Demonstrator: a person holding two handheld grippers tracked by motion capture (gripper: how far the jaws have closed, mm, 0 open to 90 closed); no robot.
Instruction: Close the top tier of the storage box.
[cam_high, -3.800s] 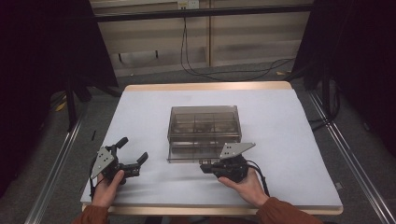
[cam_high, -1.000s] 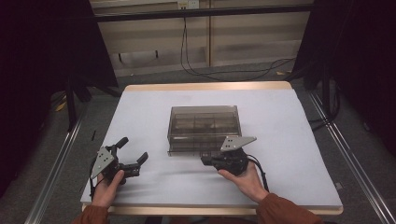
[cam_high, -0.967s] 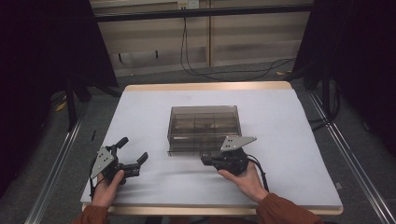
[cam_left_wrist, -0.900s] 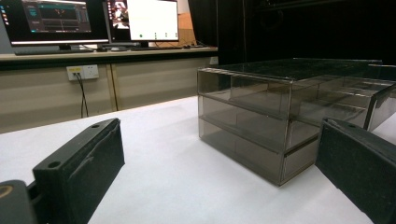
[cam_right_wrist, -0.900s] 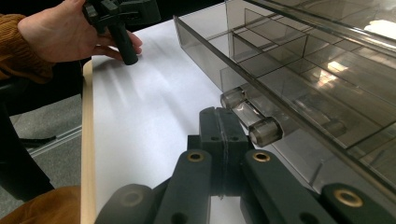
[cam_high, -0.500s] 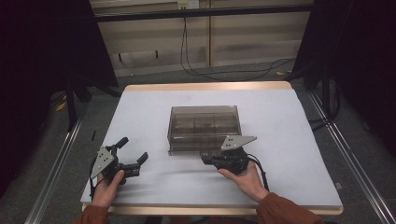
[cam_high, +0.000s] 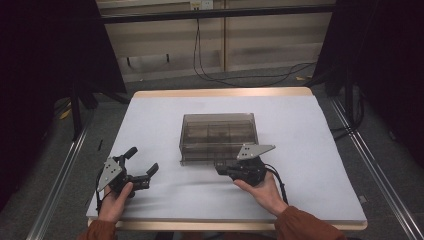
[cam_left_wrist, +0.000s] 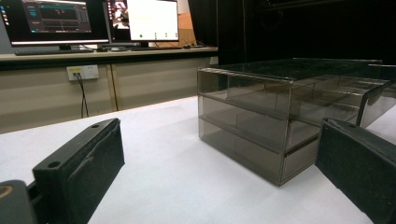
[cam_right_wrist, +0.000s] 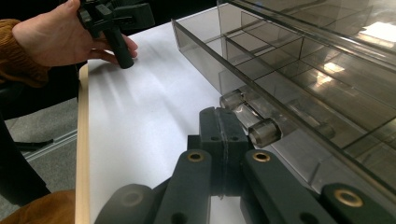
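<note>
Flanking the smoky drawer box (cam_high: 218, 135), grippers rest apart.

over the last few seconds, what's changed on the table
The right gripper moved a little forward and left, up to the front of the smoky clear drawer box; its shut jaws now sit beside the clear handle of the lower drawer, which stands slightly pulled out. The left gripper, open on the white table, and the box itself stayed put.
</note>
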